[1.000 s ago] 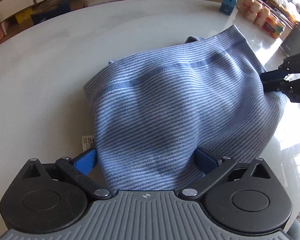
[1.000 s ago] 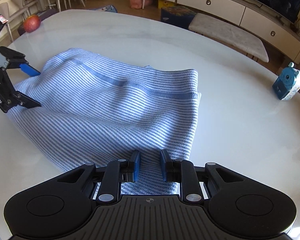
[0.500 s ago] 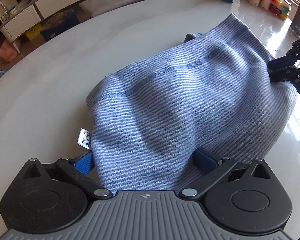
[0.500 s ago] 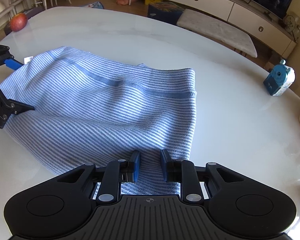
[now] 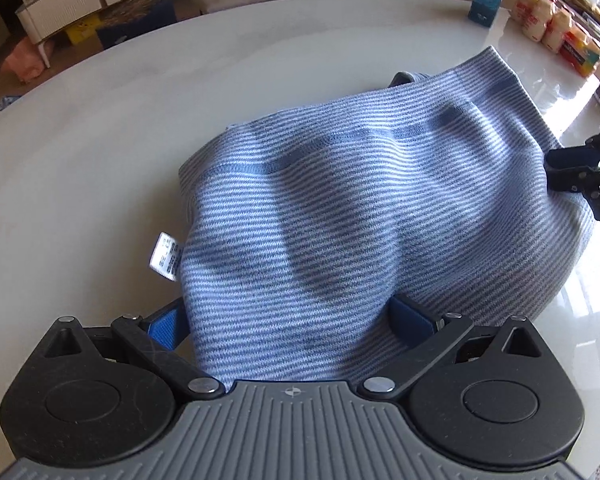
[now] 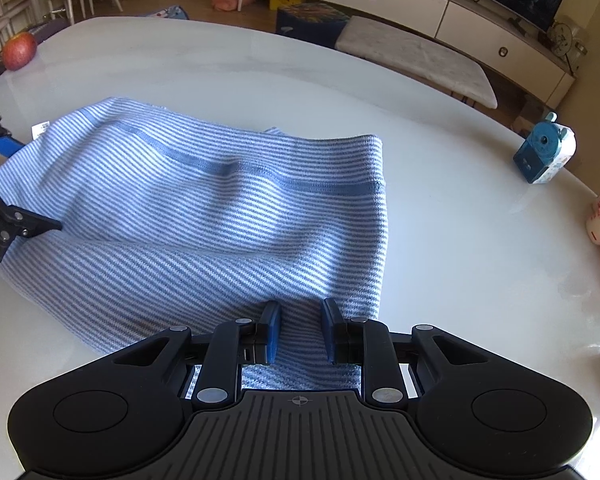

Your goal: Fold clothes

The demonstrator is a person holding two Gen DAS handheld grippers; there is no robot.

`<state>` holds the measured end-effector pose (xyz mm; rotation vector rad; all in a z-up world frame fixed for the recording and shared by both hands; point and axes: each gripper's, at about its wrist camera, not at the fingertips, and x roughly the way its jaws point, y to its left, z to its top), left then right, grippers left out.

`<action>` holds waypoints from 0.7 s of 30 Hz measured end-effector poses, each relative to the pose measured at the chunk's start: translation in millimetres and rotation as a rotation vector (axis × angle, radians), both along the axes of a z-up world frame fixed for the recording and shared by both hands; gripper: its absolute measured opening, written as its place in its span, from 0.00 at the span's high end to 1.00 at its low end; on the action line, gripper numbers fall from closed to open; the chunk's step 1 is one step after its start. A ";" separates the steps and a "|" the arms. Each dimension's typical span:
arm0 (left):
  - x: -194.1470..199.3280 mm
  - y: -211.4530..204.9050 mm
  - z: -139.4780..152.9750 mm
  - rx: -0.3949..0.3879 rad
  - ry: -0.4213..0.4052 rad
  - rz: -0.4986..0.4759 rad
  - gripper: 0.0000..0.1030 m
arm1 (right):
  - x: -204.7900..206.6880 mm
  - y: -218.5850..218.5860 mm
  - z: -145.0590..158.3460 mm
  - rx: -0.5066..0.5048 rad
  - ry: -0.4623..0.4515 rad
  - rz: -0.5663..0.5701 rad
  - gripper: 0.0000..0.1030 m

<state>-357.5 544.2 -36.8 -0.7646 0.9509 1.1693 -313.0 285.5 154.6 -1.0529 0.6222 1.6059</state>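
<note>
A blue-and-white striped garment [image 5: 360, 220] [image 6: 220, 220] lies humped on the white round table [image 5: 100, 140], with a white label [image 5: 165, 256] sticking out at its left edge. My left gripper [image 5: 288, 320] stands open, its jaws spread wide on either side of the near edge of the cloth, which bulges up between them. It also shows in the right wrist view as the left gripper [image 6: 16, 184] at the far left. My right gripper [image 6: 300, 332] has its pads close together on the garment's other near corner. From the left wrist view, the cloth draws into the right gripper [image 5: 556, 174].
A red apple [image 6: 19, 50] sits at the table's far left edge. A small blue box-shaped object [image 6: 544, 156] and several packaged bottles [image 5: 548, 28] stand along the right side. Beyond the table are a low bench, a TV cabinet and chairs.
Both views have tilted a little. The white label at the garment's left edge has come further into sight. The jaws of both grippers stand as before.
</note>
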 end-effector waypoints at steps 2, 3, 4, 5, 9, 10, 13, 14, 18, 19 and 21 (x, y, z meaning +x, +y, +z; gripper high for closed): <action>-7.0 -3.2 -1.7 -0.003 -0.035 0.019 0.00 | -3.0 -2.5 0.5 0.005 -0.013 -0.019 0.77; -10.5 -5.1 -2.6 -0.004 -0.052 0.026 0.00 | -5.3 -4.5 0.6 0.011 -0.023 -0.027 0.77; -13.4 -7.2 -3.5 -0.005 -0.066 0.030 0.00 | -8.4 -7.1 0.7 0.017 -0.037 -0.031 0.77; -15.2 -9.1 -3.5 -0.005 -0.070 0.026 0.00 | -11.8 -10.1 0.7 0.023 -0.052 -0.032 0.77; -16.6 -12.5 -1.4 -0.010 -0.054 -0.020 0.00 | -23.4 -21.2 1.8 0.023 -0.087 -0.030 0.77; -17.4 -12.1 -0.9 -0.017 -0.052 -0.033 0.00 | -26.4 -24.2 2.5 0.017 -0.093 -0.022 0.77; -28.5 -11.6 -0.1 -0.070 -0.067 -0.049 0.00 | -37.7 -36.7 4.2 0.002 -0.116 0.012 0.77; -31.0 -14.3 0.1 -0.080 -0.067 -0.056 0.00 | -42.2 -41.7 4.6 -0.002 -0.124 0.028 0.77; -36.4 -26.0 4.9 -0.060 -0.057 -0.073 0.00 | -56.6 -62.5 5.8 -0.007 -0.144 0.087 0.77; -36.8 -29.6 7.5 -0.041 -0.052 -0.074 0.00 | -58.6 -66.0 6.0 -0.001 -0.150 0.098 0.77; -37.6 -32.8 13.6 -0.036 -0.055 -0.059 0.00 | -59.9 -70.8 7.7 0.014 -0.158 0.105 0.77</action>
